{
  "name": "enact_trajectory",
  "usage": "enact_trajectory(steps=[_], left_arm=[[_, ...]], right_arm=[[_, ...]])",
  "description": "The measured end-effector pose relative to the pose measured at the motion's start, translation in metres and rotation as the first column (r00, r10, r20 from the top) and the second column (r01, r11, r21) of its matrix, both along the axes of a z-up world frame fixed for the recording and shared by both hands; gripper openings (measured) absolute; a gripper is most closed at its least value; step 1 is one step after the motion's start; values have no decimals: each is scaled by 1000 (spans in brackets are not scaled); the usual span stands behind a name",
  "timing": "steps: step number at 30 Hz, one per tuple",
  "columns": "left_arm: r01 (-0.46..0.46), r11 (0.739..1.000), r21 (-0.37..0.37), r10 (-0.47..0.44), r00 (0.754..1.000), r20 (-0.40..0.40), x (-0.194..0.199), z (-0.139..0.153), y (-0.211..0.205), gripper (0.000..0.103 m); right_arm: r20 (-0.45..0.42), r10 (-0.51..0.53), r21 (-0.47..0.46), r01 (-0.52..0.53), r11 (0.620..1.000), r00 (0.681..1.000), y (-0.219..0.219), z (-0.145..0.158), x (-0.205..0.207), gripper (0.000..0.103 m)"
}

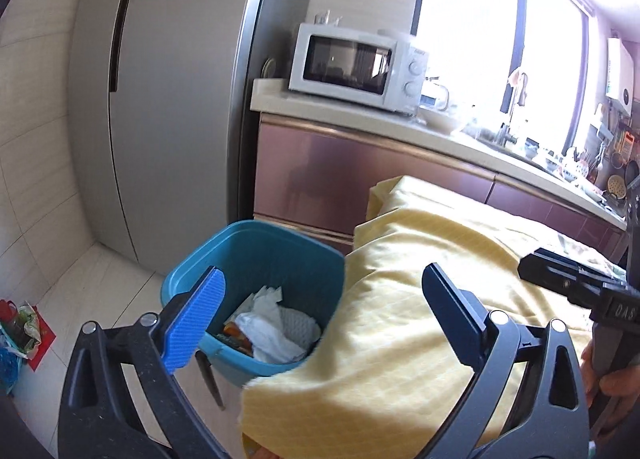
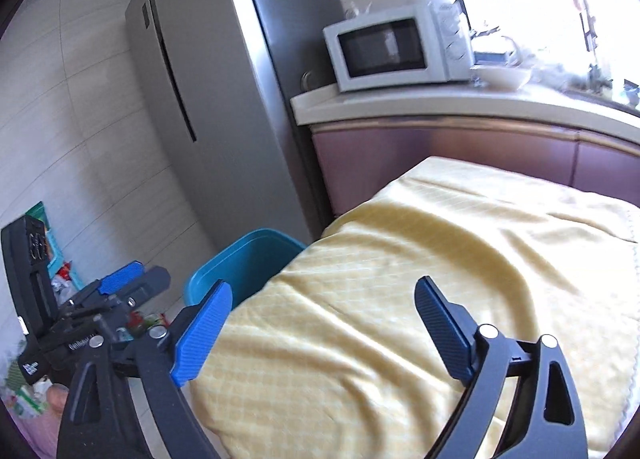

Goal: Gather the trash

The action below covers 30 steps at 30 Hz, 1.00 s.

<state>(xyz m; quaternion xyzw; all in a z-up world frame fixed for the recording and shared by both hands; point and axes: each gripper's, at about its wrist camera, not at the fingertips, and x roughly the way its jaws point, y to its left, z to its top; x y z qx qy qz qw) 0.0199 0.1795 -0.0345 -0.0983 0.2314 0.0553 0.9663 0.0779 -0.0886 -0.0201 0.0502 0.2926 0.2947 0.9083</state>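
A blue trash bin (image 1: 260,251) stands on the floor by the corner of a table covered in yellow cloth (image 1: 420,299). Inside it lie crumpled white tissues (image 1: 268,323) and an orange wrapper (image 1: 236,333). My left gripper (image 1: 320,299) is open and empty, above the bin's right side and the cloth corner. My right gripper (image 2: 324,315) is open and empty over the yellow cloth (image 2: 440,259); the bin's rim (image 2: 236,259) shows at the cloth's left edge. The left gripper (image 2: 132,275) appears at the left of the right wrist view.
A grey fridge (image 1: 168,99) stands behind the bin. A white microwave (image 1: 356,63) and a bowl (image 1: 440,121) sit on the counter (image 1: 460,139) over pink cabinets. Bags (image 1: 18,331) lie on the tiled floor at the left. The right gripper's body (image 1: 580,287) is at the right edge.
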Motion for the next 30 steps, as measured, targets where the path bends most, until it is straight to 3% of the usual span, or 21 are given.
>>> enact_trajectory(steps=[6,14,30], left_arm=[[0,998,66,-5,997,71,-11,14,-41,97],[31,993,116,-46,991,126,-23,18,-91,97],[66,982,175,-96,980,172,-34,17,-130,97]], right_arm=[[121,-144,-38,149,988,982,-37,1,-36,96],[194,-300,-35,312,949,934,-83,-1,-72,96],[264,-418,-14,437,900,869,-113,-2,-100,96]])
